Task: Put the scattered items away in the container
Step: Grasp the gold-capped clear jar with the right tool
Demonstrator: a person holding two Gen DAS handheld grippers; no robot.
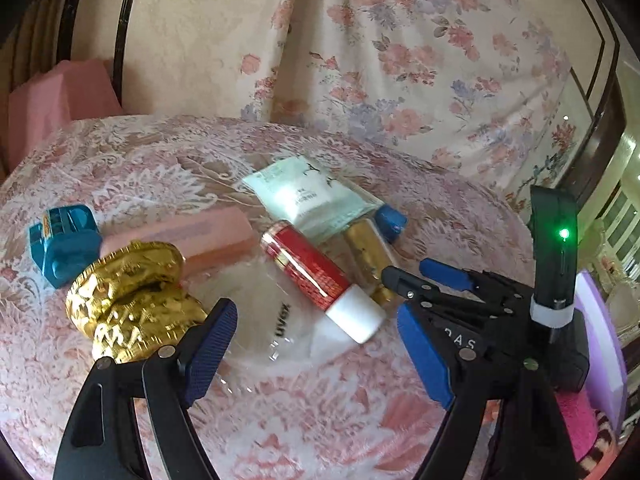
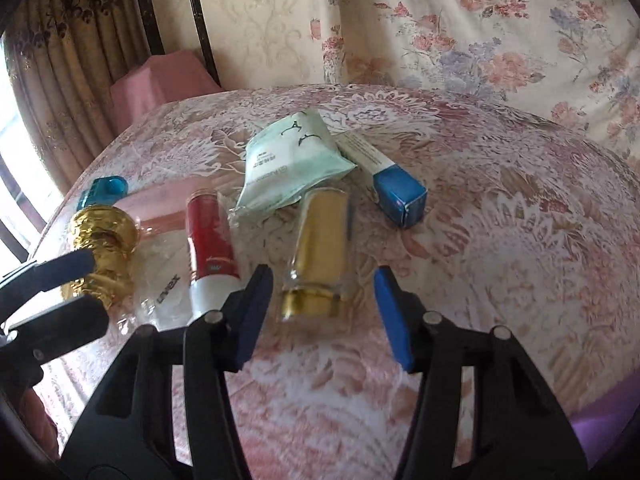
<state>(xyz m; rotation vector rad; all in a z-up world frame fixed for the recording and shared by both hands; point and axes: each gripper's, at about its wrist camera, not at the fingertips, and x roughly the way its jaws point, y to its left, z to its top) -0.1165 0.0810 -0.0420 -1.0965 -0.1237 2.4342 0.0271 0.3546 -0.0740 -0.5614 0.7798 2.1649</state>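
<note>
The gold bottle (image 2: 316,252) lies on its side on the floral bedspread (image 2: 500,240), its cap end turned toward the right hand-held gripper (image 2: 324,316), whose jaws are spread wide on either side of that cap with nothing held. Beside the gold bottle, on its window side, the red tube (image 2: 210,240) with a white cap lies partly on a clear plastic packet (image 2: 166,300). Beyond the gold bottle rest the pale green sachet (image 2: 288,160) and the blue-ended box (image 2: 394,188); the sachet's lower edge overlaps the bottle's far end.

The bottle looks to be glass or hard clear plastic: it would likely be rigid, smooth, somewhat heavy and prone to roll on the soft bed. A grip across the body just above the cap is judged safest, with moderate pressure, as the surface may be slippery.

The left hand-held gripper (image 1: 316,344) is also wide open and empty, over the clear packet near the gold foil-wrapped object (image 1: 132,296). No container can be identified with certainty in either view.
</note>
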